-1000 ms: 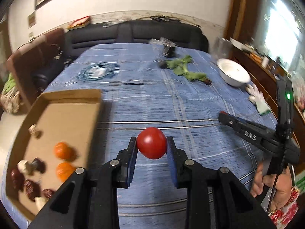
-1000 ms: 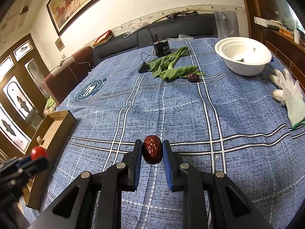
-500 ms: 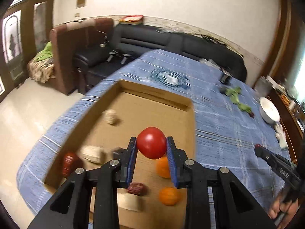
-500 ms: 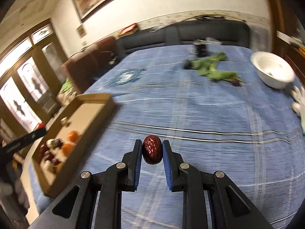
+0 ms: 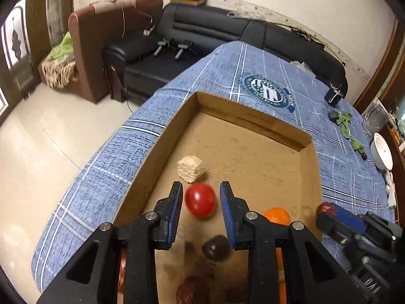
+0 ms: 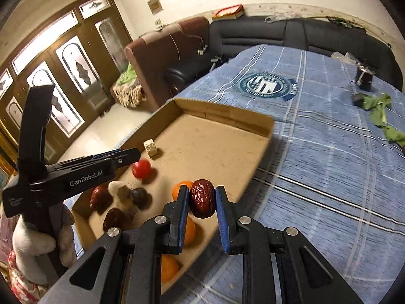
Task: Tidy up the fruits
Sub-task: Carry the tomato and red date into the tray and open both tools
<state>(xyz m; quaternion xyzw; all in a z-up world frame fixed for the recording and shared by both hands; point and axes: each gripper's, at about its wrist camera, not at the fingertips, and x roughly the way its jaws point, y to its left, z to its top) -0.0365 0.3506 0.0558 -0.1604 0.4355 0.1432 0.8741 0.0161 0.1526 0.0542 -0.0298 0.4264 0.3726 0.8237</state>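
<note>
Moved since one second ago: both units, from over the bare counter [image 6: 316, 152] to the box [image 5: 253, 116] at its left end. Tomato then clamped; now free.

Left hand-held gripper [image 5: 200, 186]:
- State: released. Pads standing clear of the tomato [image 5: 200, 201], with a narrow gap on each side.
- Position: over the near half of the box, pointing steeply down.
- Held by a gloved hand [image 6: 33, 243] at the handle.

Tomato:
- Seen between the open jaws and below them, blurred.
- Just near of a beige block [image 5: 190, 168] by the left wall.
- Contact with the box floor: cannot tell.

Right hand-held gripper [image 6: 202, 190]:
- State: clenched on a wrinkled red date [image 6: 202, 198], gripped at both sides.
- Position: above the near right part of the box, close to its right wall.

Box contents, near end:
- Oranges [image 6: 181, 187] directly below and behind the held date.
- Dark dates [image 6: 139, 196] and pale pieces in a cluster at the left.
- Far half of the floor bare apart from the block.

Counter, far right: green leaves [image 6: 377, 109], well apart from the box.
</note>
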